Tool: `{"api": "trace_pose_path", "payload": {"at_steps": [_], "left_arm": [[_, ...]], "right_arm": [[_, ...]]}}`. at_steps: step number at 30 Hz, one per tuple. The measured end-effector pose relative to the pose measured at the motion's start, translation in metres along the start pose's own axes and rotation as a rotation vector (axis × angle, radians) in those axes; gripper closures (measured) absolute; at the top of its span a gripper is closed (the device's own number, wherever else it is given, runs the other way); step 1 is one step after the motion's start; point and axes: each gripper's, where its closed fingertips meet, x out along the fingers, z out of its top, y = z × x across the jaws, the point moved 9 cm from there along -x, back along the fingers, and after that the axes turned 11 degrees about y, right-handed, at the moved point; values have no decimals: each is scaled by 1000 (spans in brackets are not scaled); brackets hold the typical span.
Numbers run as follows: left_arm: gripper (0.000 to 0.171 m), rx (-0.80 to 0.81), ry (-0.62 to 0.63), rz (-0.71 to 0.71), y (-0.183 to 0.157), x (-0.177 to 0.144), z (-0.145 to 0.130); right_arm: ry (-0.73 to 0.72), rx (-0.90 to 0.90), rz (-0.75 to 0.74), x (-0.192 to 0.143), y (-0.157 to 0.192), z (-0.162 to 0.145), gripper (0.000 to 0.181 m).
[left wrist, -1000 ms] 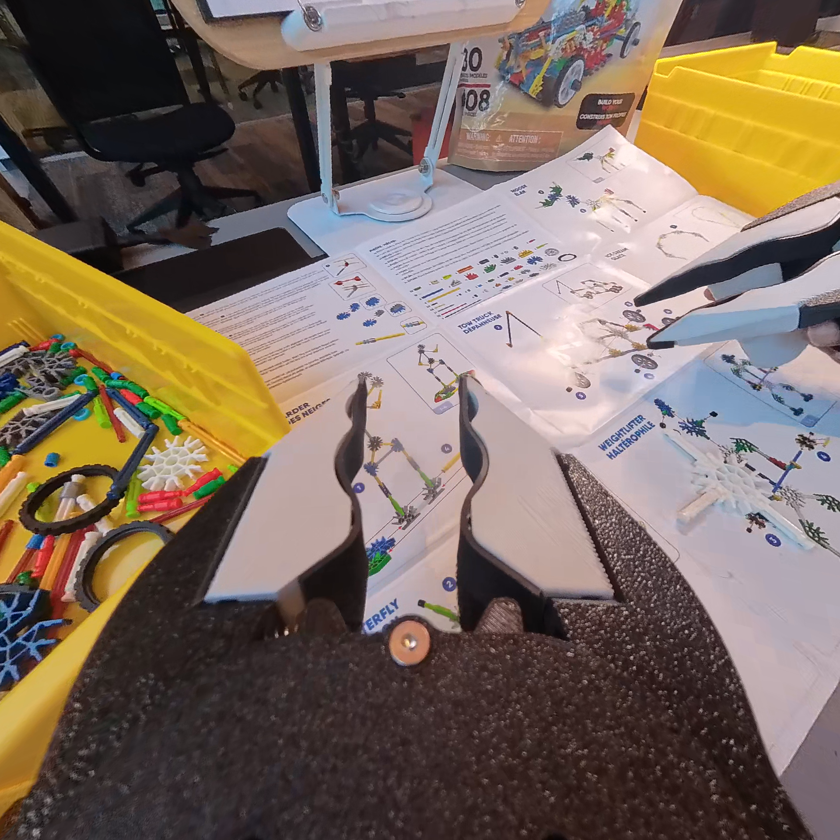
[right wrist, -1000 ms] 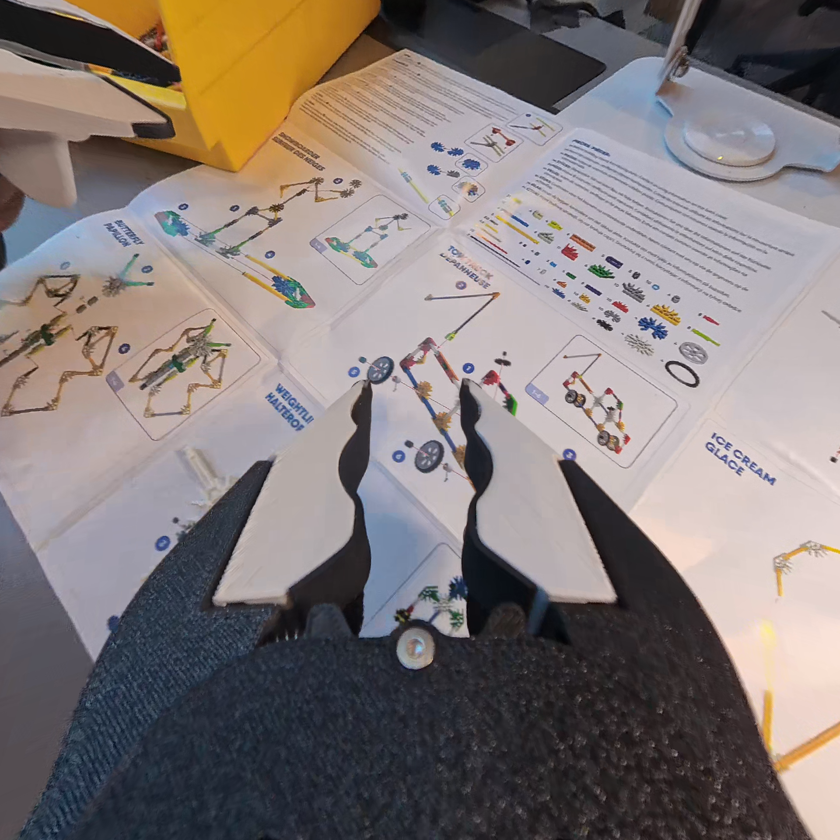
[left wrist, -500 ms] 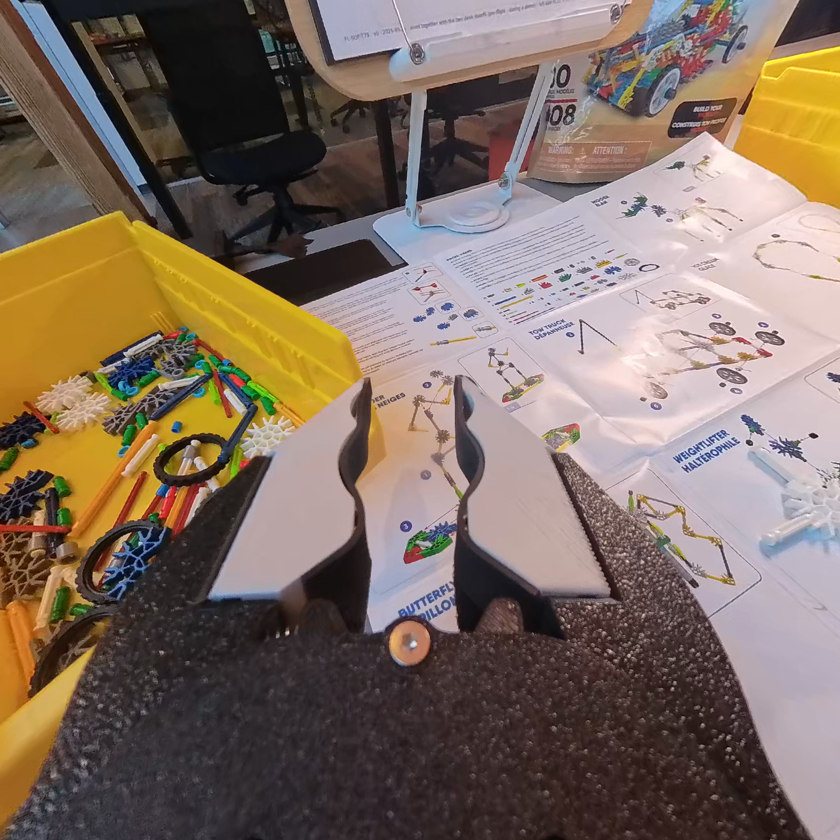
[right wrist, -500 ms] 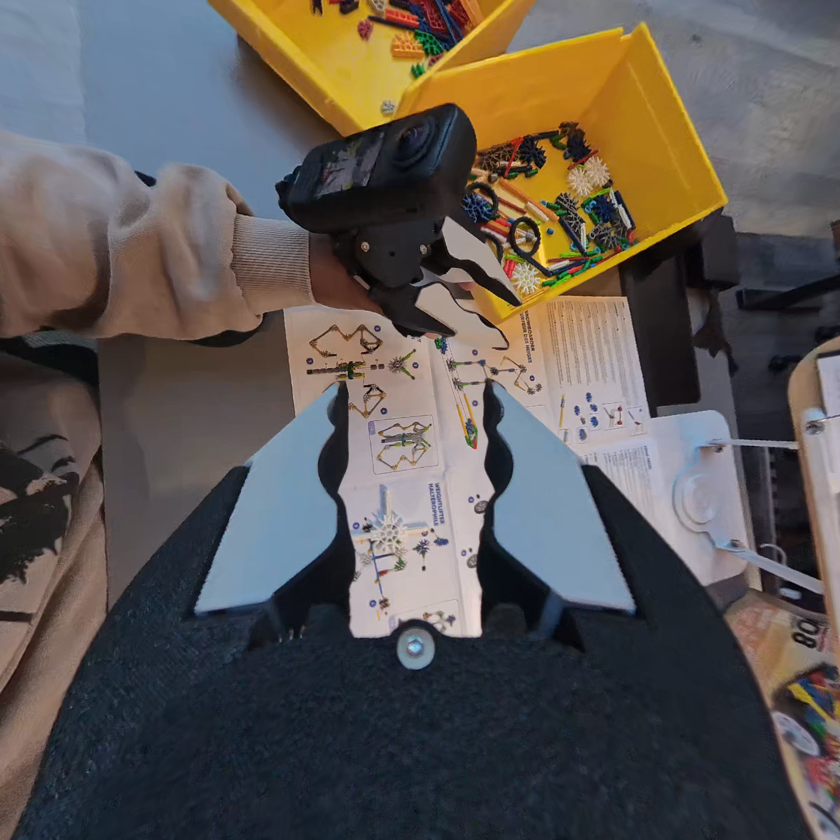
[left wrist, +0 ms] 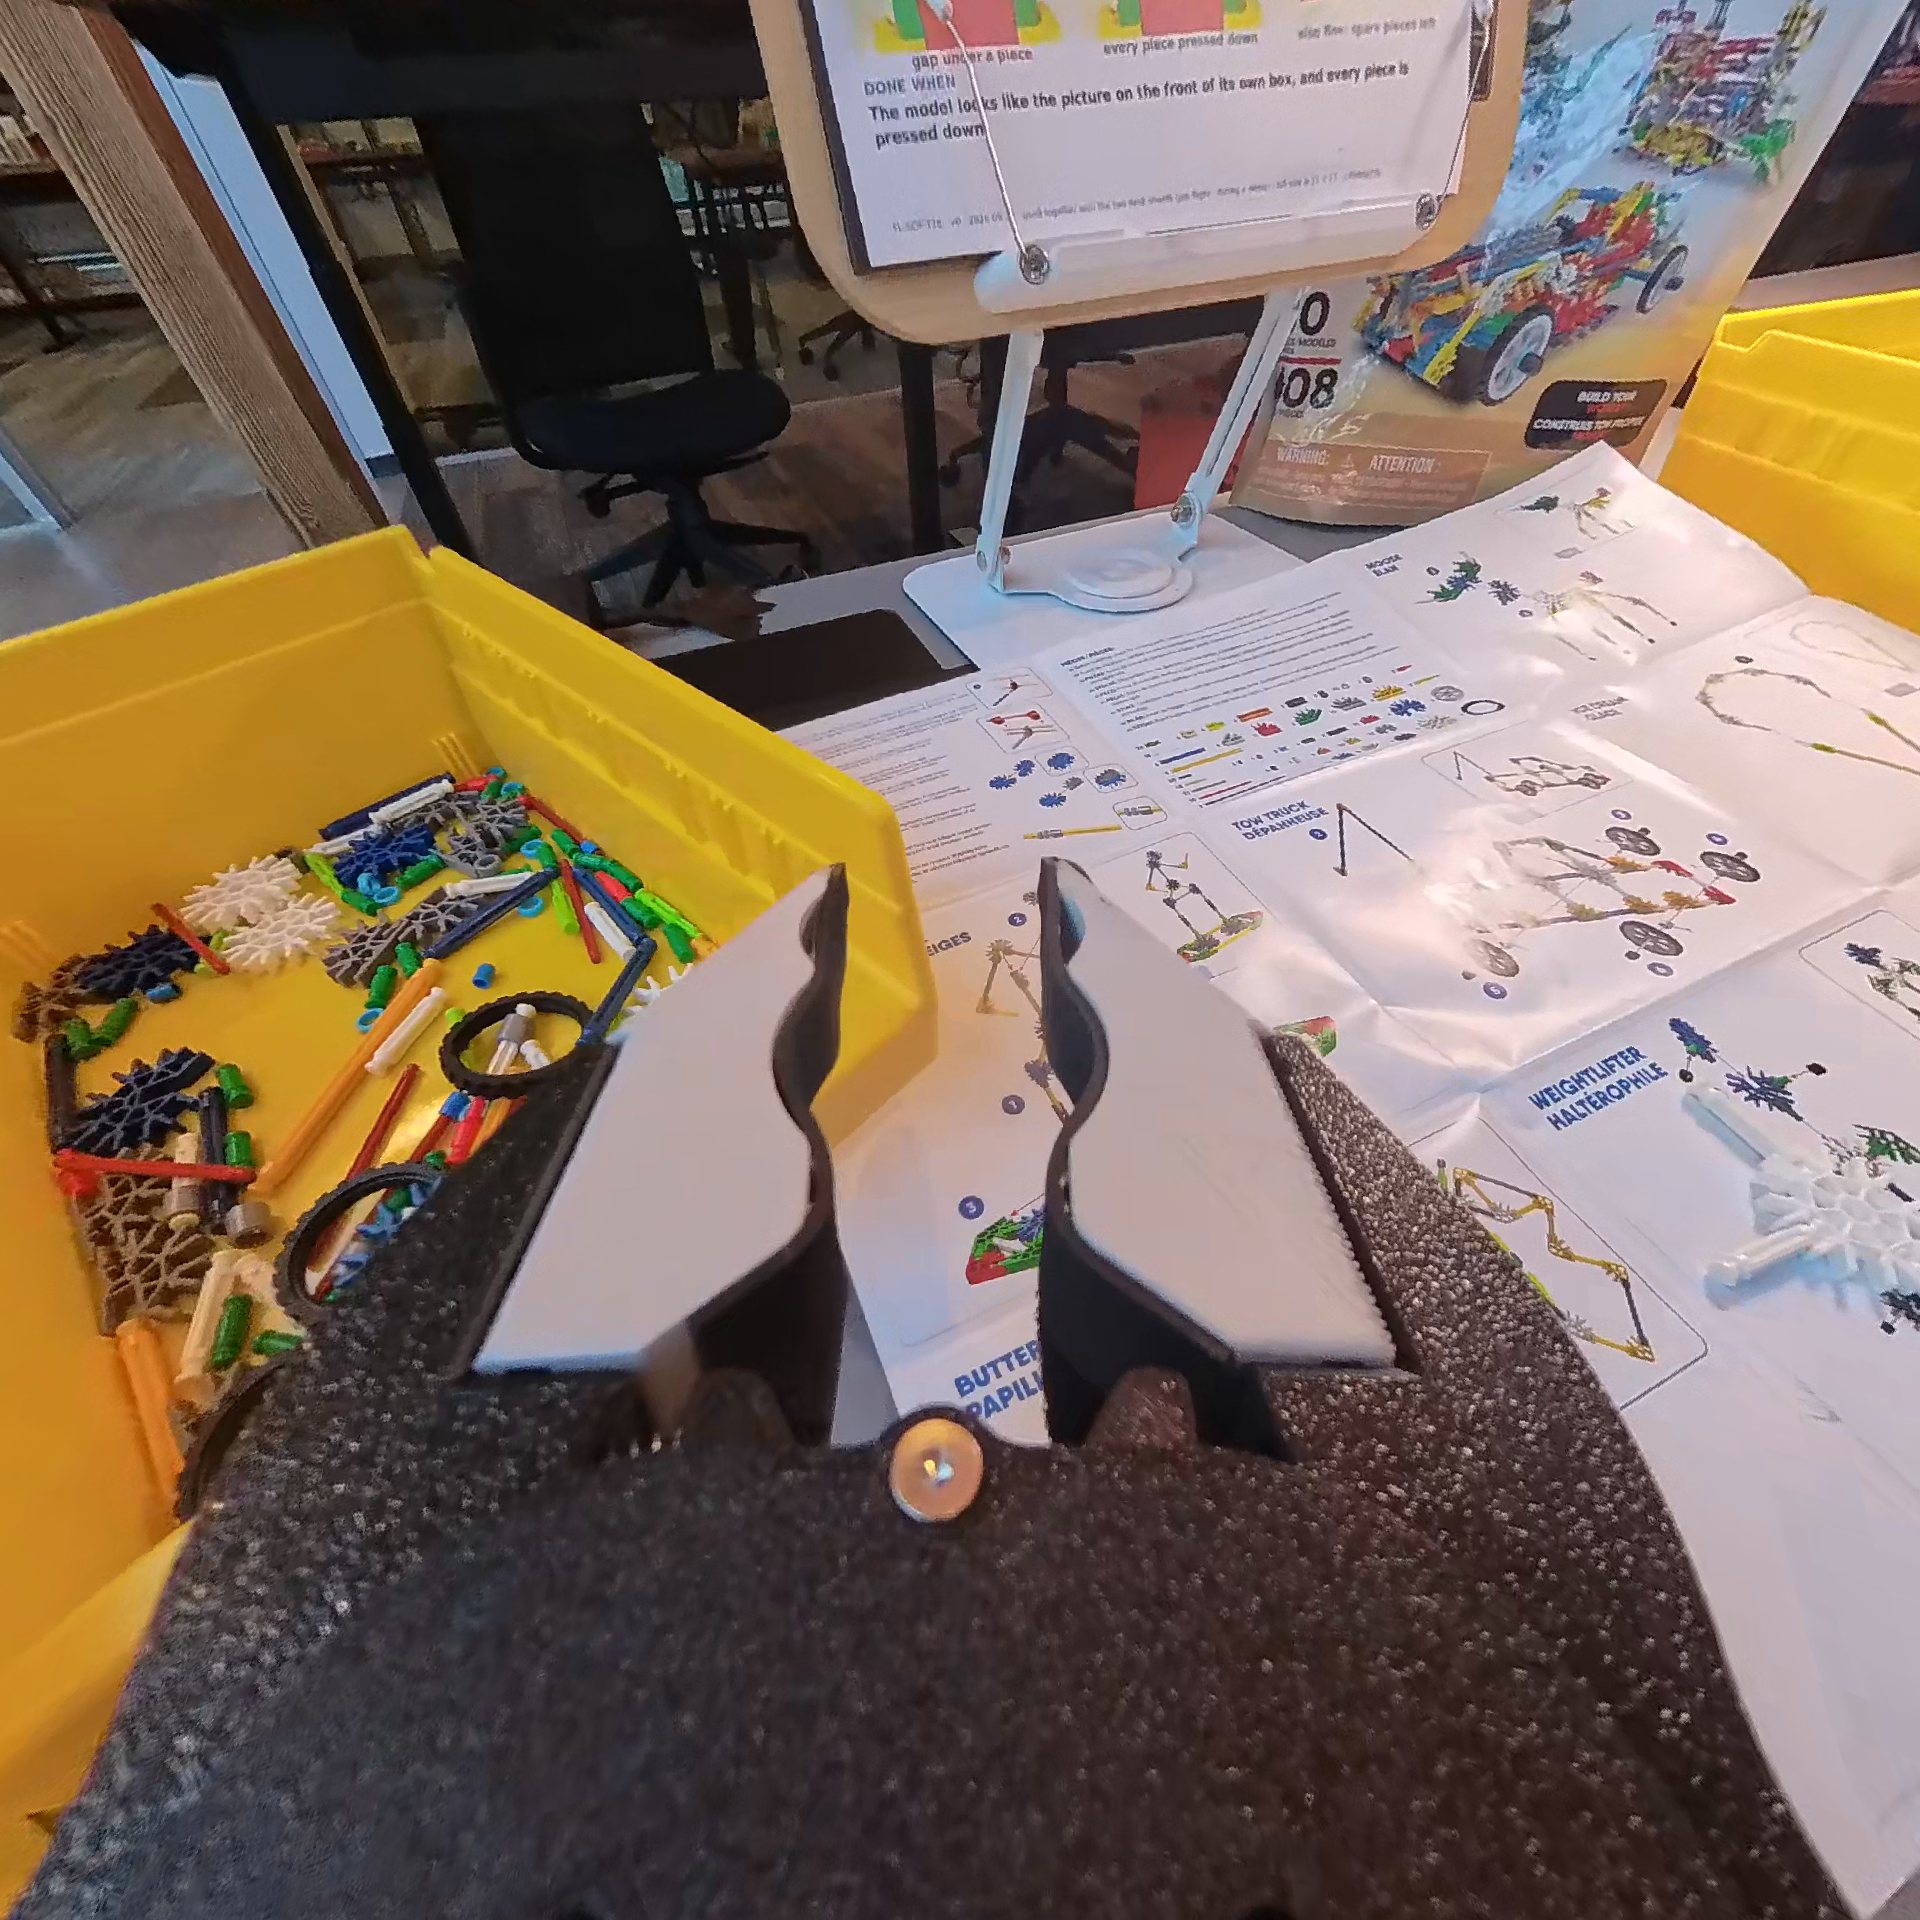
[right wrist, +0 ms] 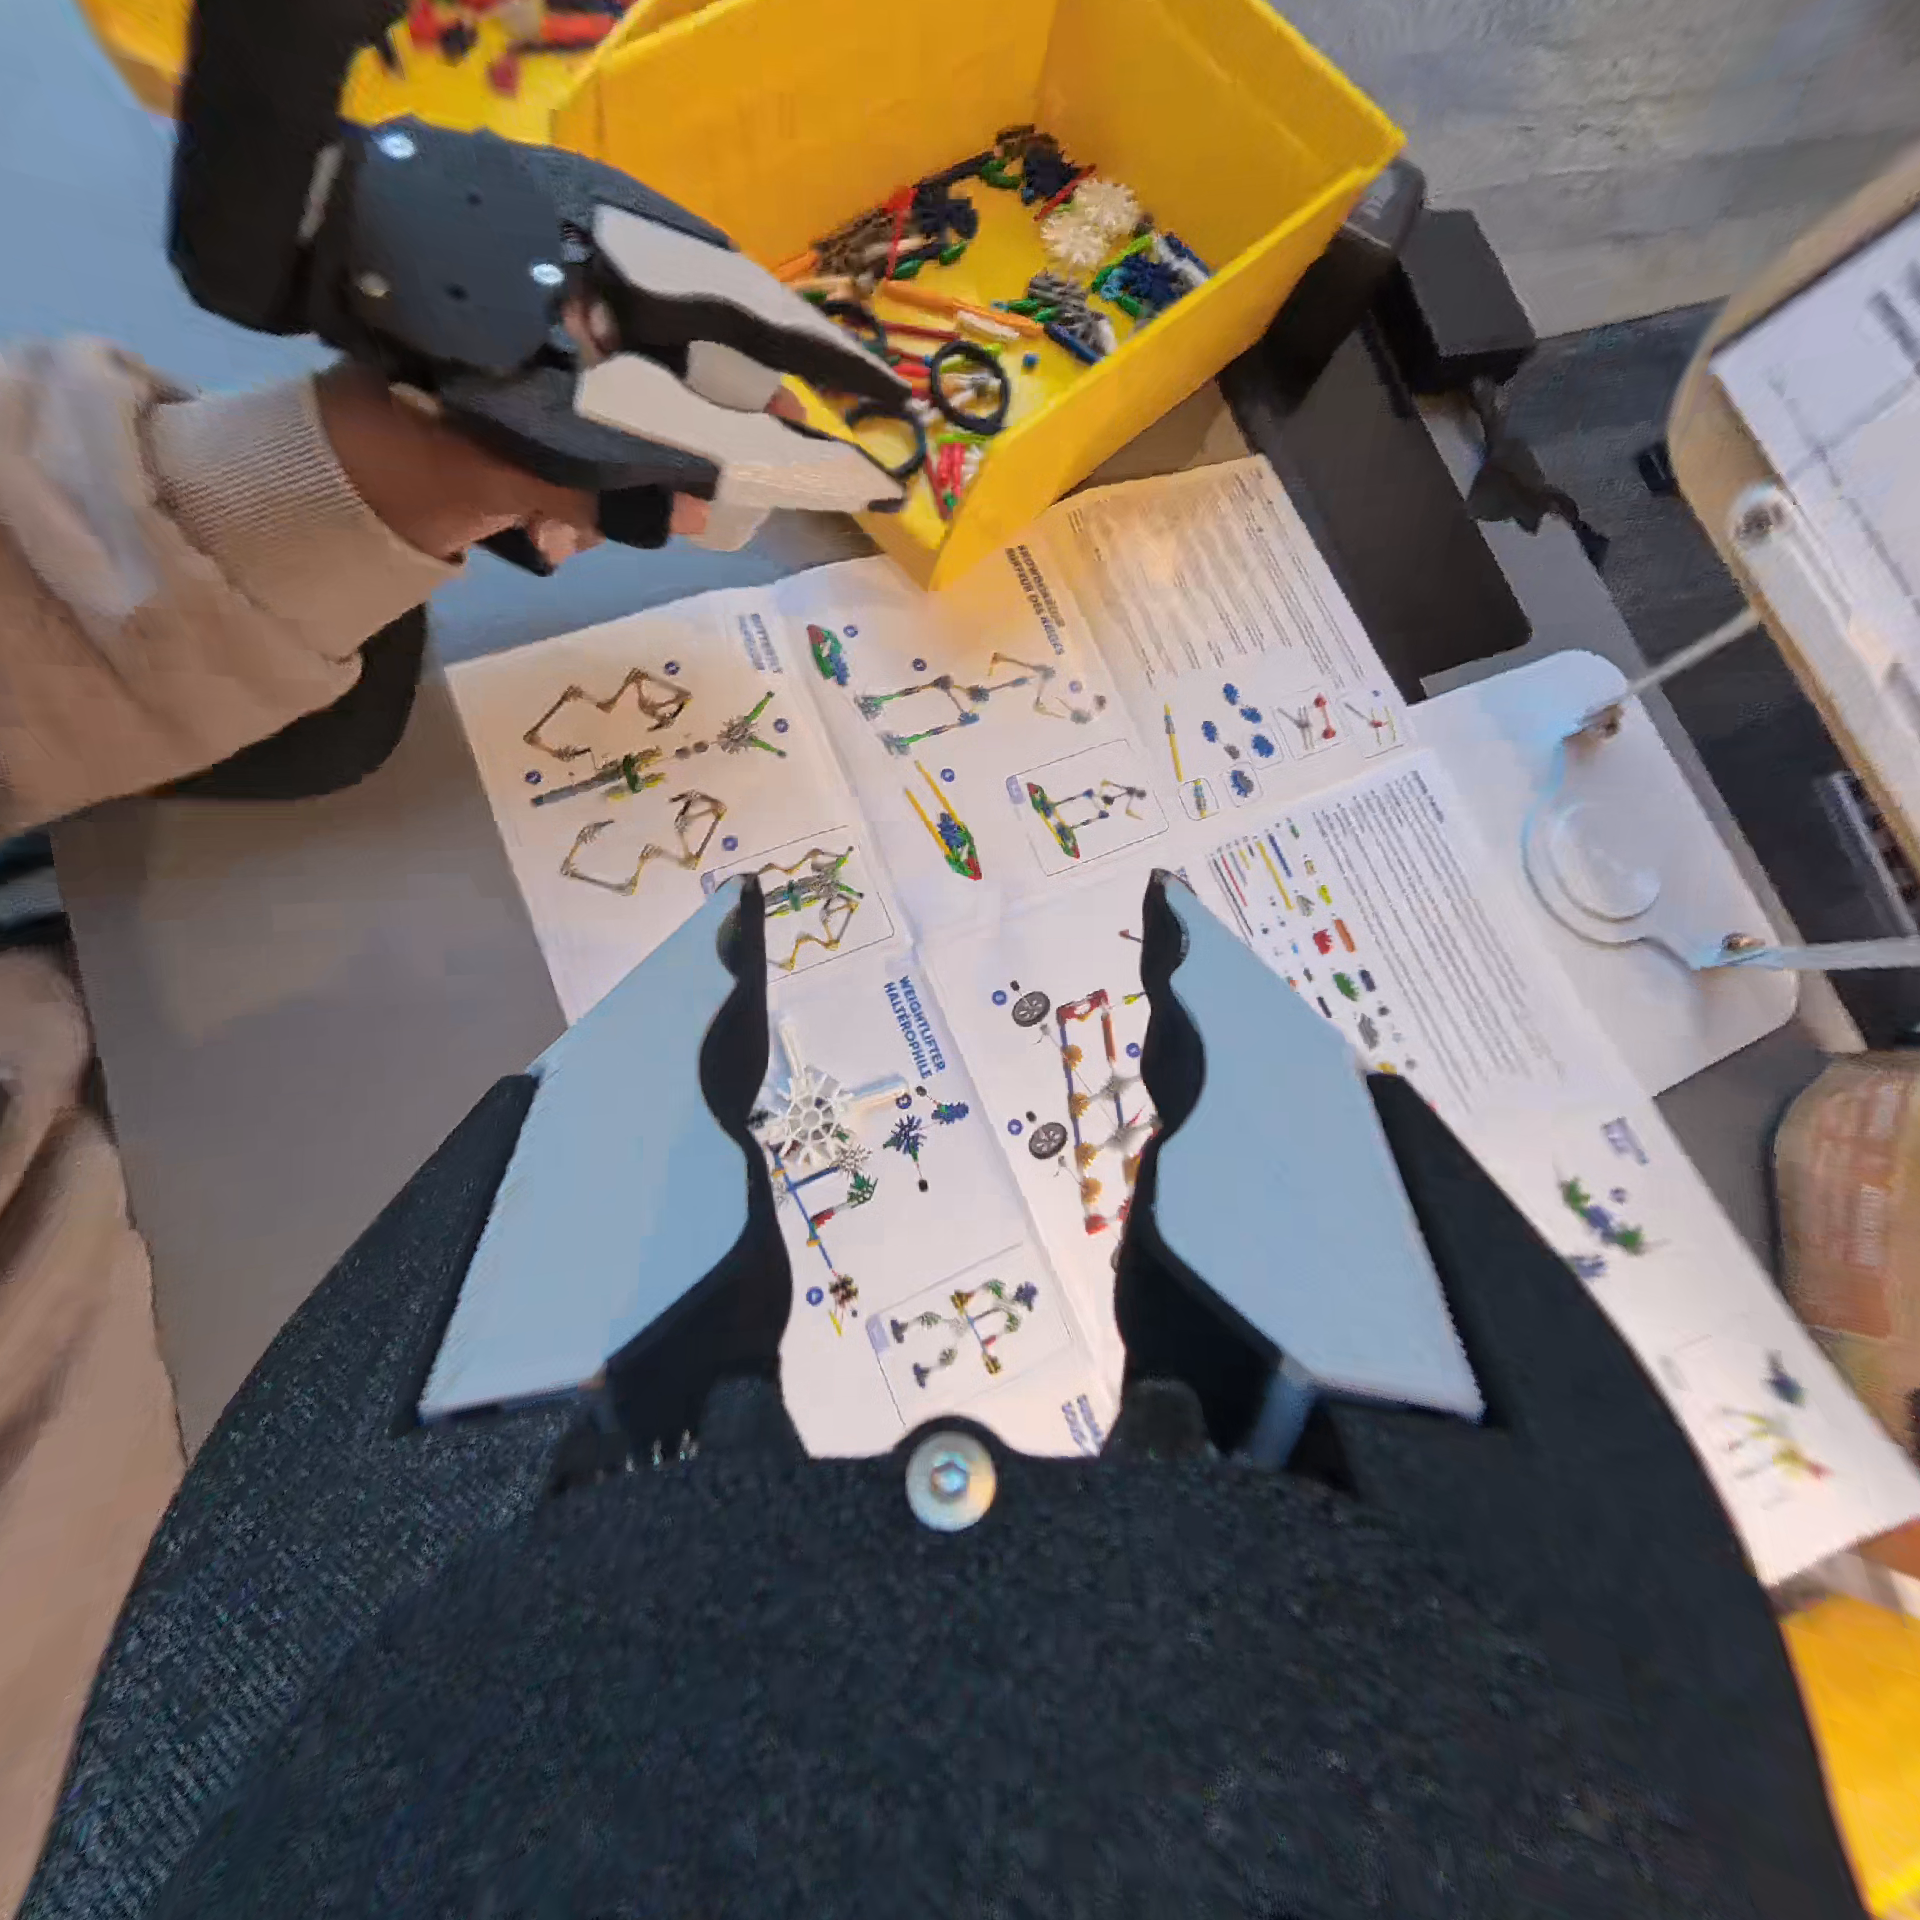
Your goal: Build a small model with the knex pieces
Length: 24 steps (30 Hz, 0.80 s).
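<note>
Left gripper [left wrist: 940, 883], jaws apart and empty, hovers at the near corner of a yellow bin [left wrist: 665, 748] of building pieces [left wrist: 343, 997], left of frame. Right gripper [right wrist: 951, 894], spread wide and empty, hangs above the instruction sheet [right wrist: 1039, 831], where a white connector [right wrist: 816, 1112] lies at centre.

A grey tabletop [right wrist: 312, 1039] fills the near ground, lit warm from the right side; beyond its far edge stands a black office chair [left wrist: 644, 426] on a star base over a wood-plank floor [left wrist: 125, 488]; a pale wooden post [left wrist: 177, 270] rises at the left, with a white panel just behind it; dark desk legs [left wrist: 925, 436] and more chair bases show farther back in a dim room; from above, the floor beside the table reads as grey carpet [right wrist: 1662, 135]; a flat black pad [left wrist: 810, 665] lies at the table's far edge.
</note>
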Motion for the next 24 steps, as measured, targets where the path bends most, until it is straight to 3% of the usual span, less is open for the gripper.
{"api": "trace_pose_path", "payload": {"at_steps": [5,10,16,19,22,24], "left_arm": [[134,-4,5,13,17,-25,11],[131,11,42,50,45,-51,12],[132,103,141,147,94,-73,8],[135,137,202,207,130,-84,17],[135,157,238,250,170,-95,32],[135,178,287,232,195,-99,45]], "right_arm": [[-233,353,-145,39,-49,-84,113],[-314,585,-177,78,-48,-151,114],[-352,510,-223,94,-48,-168,125],[-406,457,-206,92,-44,-168,178],[-418,436,-210,95,-43,-169,178],[-409,440,-211,96,-45,-168,155]]}}
